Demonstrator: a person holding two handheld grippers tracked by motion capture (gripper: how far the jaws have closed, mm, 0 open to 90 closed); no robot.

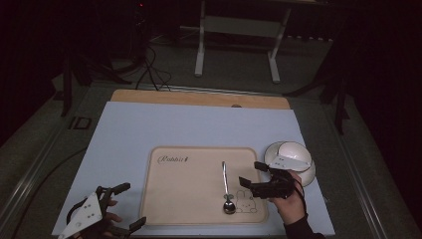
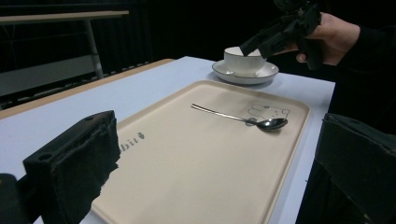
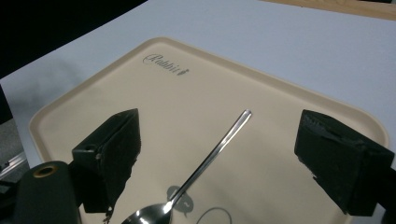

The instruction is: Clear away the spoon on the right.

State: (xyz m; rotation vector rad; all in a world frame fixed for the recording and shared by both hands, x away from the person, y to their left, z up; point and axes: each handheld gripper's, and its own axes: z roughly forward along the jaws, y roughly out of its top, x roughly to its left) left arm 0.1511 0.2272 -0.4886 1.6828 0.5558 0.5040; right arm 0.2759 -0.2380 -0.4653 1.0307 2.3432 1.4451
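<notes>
Behind the right claw (image 1: 255, 174), perhaps touching, sits a bowl (image 1: 293, 152).

Left gripper (image 1: 127, 205): black frame, carrying a grey three-cornered plate dotted with small dark marks; fingers (image 2: 74, 163) showing as blocky black pads with ragged edges and a round hole on top. Right gripper (image 1: 253, 173): same black build, grey plate on top. Right hand (image 1: 290, 201) wearing a dark sleeve.
</notes>
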